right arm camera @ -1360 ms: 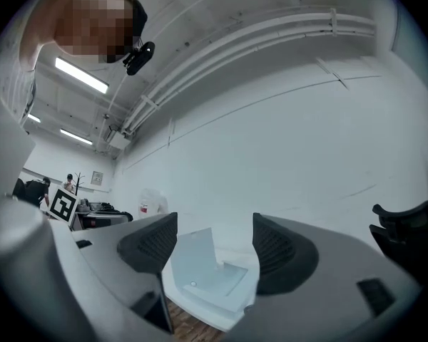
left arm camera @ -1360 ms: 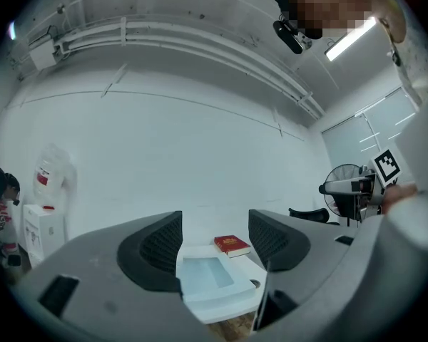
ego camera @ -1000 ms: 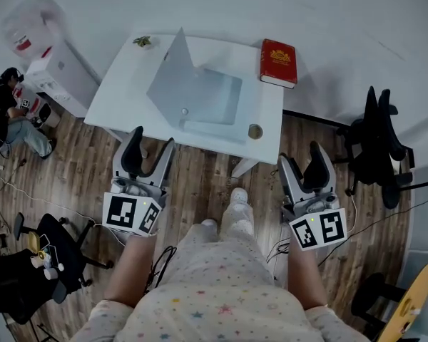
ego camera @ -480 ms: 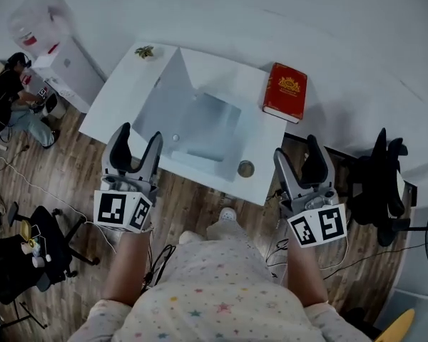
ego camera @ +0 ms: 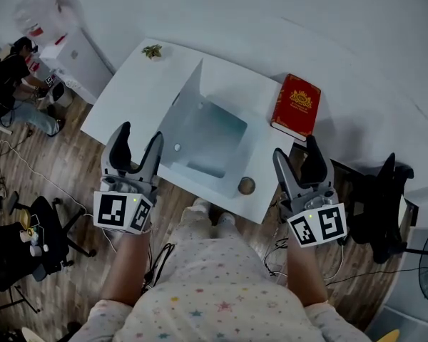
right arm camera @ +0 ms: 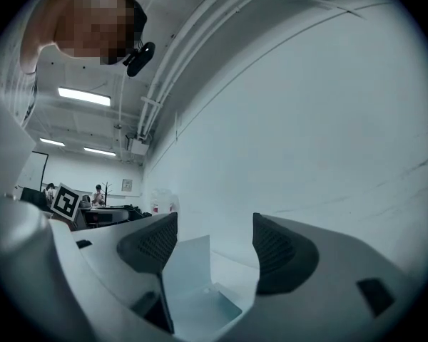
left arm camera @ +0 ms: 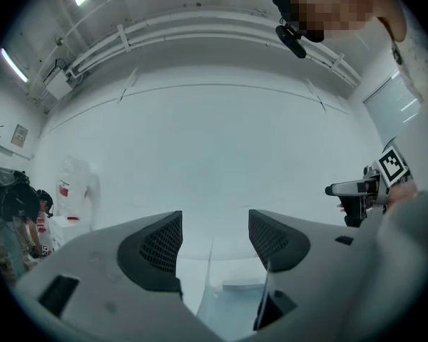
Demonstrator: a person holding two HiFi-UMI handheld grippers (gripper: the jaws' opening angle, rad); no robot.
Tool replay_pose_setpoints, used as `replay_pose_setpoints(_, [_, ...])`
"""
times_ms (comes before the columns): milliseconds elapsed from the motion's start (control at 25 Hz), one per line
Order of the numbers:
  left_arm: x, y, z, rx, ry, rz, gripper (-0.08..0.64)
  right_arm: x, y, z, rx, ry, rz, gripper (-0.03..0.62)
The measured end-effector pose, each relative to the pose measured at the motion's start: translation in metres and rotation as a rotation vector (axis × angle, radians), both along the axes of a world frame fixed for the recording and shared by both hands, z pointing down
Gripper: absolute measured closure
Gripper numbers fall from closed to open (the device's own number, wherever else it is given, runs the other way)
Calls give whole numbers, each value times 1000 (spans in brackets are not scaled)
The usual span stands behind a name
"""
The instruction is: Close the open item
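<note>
Just ahead of left gripper [ego camera: 139, 137], open box [ego camera: 208, 135]

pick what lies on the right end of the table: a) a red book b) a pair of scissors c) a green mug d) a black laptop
A: a red book lies flat at the right end of the white table, just right of the open case.
</note>
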State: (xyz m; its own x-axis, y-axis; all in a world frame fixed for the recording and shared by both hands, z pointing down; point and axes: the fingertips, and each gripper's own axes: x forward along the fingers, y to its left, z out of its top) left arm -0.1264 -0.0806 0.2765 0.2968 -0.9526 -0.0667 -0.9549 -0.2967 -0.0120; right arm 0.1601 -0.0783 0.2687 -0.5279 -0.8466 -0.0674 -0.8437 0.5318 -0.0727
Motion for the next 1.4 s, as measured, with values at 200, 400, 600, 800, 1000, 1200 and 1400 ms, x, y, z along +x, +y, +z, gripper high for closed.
replay_pose_setpoints(200, [-14,-39,-10,29,8,38,290,-14,-27,0,3,5,37,279])
replay_pose_setpoints(400, [-32,-81,-20,49,15,81,290,-25,-52,-4,15,2,99,279])
replay_pose_setpoints(600, [-47,-115,-14,36,23,114,290,-35,-70,1,2,-2,145,279])
replay_pose_setpoints(800, [-50,-128,1,-2,37,122,290,-40,-81,14,-36,-2,150,279])
replay_pose_setpoints(1000, [-50,-133,22,-50,35,98,290,-48,-93,19,-64,0,92,279])
replay_pose_setpoints(1200, [-41,-137,52,-124,12,84,290,-60,-107,24,-100,-5,7,286])
replay_pose_setpoints(1400, [-33,-142,75,-178,5,79,290,-69,-120,34,-137,-11,-50,292])
